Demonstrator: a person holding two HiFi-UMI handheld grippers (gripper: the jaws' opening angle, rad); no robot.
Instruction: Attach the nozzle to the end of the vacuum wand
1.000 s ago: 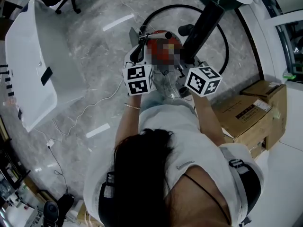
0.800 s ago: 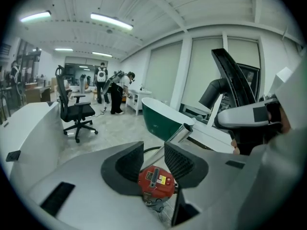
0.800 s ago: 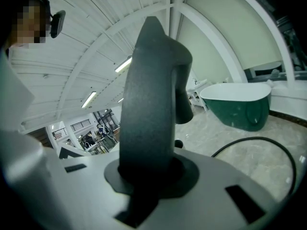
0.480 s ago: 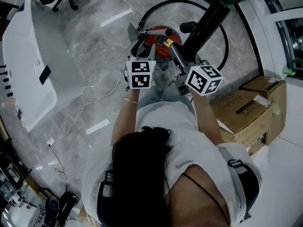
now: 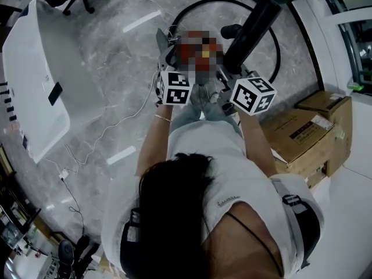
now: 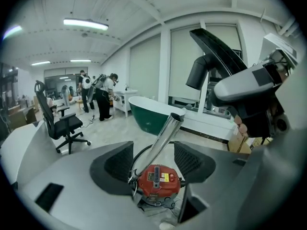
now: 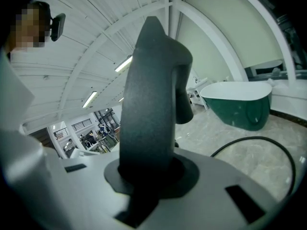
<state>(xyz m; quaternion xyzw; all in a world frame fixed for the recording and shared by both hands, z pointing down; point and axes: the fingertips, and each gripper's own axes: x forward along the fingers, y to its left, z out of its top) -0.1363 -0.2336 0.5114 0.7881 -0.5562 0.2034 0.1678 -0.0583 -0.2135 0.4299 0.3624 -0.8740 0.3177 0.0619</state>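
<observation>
The red vacuum body (image 6: 156, 181) sits on the floor, and its chrome wand (image 6: 165, 135) rises from it, open end up. My left gripper (image 6: 154, 159) stands open around the wand; its jaws have just been opening and the pads (image 6: 120, 163) do not touch the tube. My right gripper (image 7: 144, 176) is shut on the black nozzle (image 7: 151, 104), which hangs above and right of the wand's end, clear of it. In the head view the nozzle (image 5: 256, 25) points away from me, right of the vacuum, with the left gripper (image 5: 170, 65) and right gripper (image 5: 229, 77) side by side.
A black hose (image 5: 273, 45) loops on the marble floor behind the vacuum. Cardboard boxes (image 5: 308, 138) stand at my right, a white tub (image 5: 40, 80) at my left, a thin white cable (image 5: 110, 132) between. A green bathtub (image 6: 148, 114), an office chair (image 6: 60, 126) and people (image 6: 100, 95) are farther off.
The left gripper has shifted a little forward and to the right beside the vacuum. The right gripper and the nozzle have hardly moved.
</observation>
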